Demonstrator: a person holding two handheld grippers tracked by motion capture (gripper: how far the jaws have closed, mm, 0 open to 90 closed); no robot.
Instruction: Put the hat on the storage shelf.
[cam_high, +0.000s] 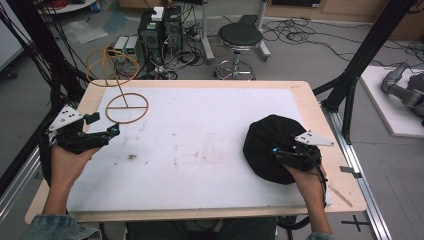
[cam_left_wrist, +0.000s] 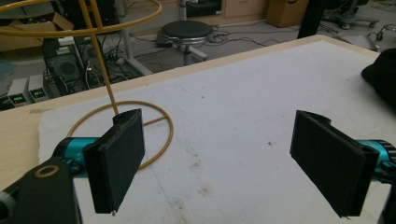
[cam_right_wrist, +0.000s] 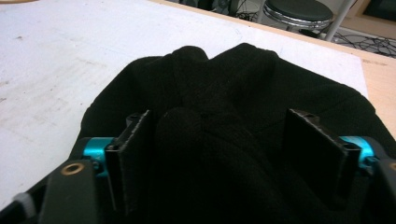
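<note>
The black hat (cam_high: 272, 147) lies at about four o'clock on the table (cam_high: 200, 150), the right gripper (cam_high: 286, 151) spread wide around a raised fold, apparently ready to pinch. The left gripper (cam_high: 102, 131), unclenched and empty, waits at nine o'clock beside the yellow wire stand (cam_high: 125, 105) (likely the hat's perch).

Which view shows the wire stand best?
The high view: the whole stand shows, its base ring flat on the white mat and its top ring raised on a tilted rod. The left gripper view crops the top ring and hides part of the base behind a jaw. The right gripper view faces the black hat.
</note>
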